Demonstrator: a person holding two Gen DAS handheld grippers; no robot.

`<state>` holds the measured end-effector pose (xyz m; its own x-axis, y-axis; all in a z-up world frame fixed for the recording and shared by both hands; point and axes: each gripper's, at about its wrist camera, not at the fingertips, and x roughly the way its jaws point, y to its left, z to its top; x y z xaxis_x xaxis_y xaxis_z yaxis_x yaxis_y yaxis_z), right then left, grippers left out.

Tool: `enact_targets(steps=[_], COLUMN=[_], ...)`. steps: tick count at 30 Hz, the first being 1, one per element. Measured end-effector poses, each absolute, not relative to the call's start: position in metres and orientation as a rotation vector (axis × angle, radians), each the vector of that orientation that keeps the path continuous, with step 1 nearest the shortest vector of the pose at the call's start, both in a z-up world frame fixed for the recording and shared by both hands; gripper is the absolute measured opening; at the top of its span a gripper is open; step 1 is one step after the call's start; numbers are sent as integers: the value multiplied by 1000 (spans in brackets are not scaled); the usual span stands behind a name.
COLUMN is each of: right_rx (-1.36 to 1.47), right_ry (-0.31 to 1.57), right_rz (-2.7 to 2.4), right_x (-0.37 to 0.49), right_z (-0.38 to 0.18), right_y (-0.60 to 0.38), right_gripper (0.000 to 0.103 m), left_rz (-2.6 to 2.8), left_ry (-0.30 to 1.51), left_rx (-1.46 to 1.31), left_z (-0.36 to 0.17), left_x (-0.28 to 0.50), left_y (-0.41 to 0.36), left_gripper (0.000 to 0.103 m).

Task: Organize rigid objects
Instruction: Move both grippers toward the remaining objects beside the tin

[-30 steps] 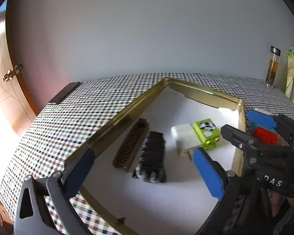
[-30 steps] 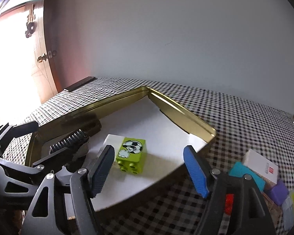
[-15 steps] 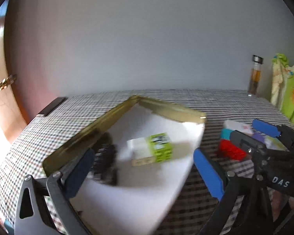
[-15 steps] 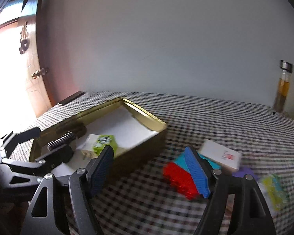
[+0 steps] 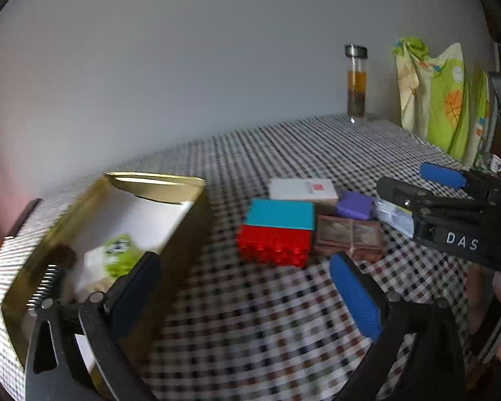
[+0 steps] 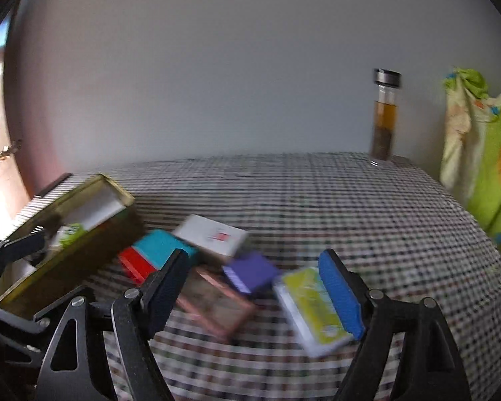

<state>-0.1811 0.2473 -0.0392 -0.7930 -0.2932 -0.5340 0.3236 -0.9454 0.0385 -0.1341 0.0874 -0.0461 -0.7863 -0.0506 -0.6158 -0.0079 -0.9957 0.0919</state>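
Currently we list: right gripper [image 6: 257,287], jaws released and empty, hovering over the loose pile. Just ahead between them, the purple block [image 6: 250,272] and brown case [image 6: 215,300]; the yellow-green card box [image 6: 309,304] beside the right jaw, long axis running away from us. Left gripper [image 5: 247,295], jaws also released, faces the red brick [image 5: 272,245], further off. Gold tin [image 6: 68,239] lies far left. Right hand is nearer, in our judgement.

Both the left gripper [image 5: 247,287] and right gripper [image 6: 254,287] hang with fingers spread, holding nothing.

glossy brass-toned metal tin [image 5: 157,185] on checked cloth [image 5: 284,317].
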Motion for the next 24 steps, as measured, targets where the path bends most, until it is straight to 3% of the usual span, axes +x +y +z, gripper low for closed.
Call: enact_targets(steps=[9,19,20,22,24], right_rx=[956,1070,1082,1111,1139], right_ry=[104,49,46,40,31], right_rz=[-2714,-2652,-2641,-2614,-2572], right_x=[-201,-215,-218,-221,-225], right_z=[-58,-68,-69,-73,-76], right_y=[281,287,287,286,286], right_gripper=[82,82,82,82,82], left_rz=[-2909,-2894,-2897,-2898,-2884], left_ry=[-242,-137,-118,-95,-86], left_rx=[1206,1289,1295,1319,1356], left_z=[-68,-79,-79,-81,-84], left_x=[-169,-189,-191,-195,-198], left_y=[111,95,93,91,90], left_gripper=[101,91,88,70,65])
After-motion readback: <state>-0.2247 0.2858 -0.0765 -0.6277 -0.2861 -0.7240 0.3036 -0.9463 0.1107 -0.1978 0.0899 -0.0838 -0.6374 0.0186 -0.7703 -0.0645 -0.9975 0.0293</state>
